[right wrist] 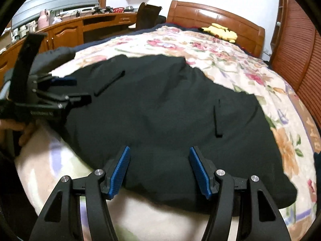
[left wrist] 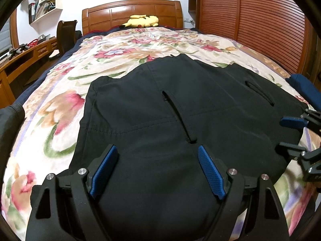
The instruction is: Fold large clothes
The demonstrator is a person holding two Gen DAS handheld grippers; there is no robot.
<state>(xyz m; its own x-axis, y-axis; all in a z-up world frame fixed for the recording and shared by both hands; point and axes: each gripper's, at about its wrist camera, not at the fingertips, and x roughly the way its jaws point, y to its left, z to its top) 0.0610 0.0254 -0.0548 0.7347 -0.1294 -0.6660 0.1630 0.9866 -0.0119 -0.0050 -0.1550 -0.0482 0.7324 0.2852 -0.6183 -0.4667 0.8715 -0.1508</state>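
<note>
Spread over the floral quilted bedspread (left wrist: 60,108), the black fabric jacket with slit pockets (left wrist: 160,104) lies flat; left gripper (left wrist: 158,158) and right gripper (right wrist: 159,158) hover wide, empty, over its near hem; pinch both corners evenly, fold toward twelve o'clock

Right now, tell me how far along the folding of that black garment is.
Done: the black garment lies spread fairly flat on the floral bedspread, pocket slits facing up. In hand: nothing; the left gripper and right gripper both hover open over its near edge, pads clear of the cloth. Left: gripping the edge and making the folds. Earlier folds cannot be told.
</note>
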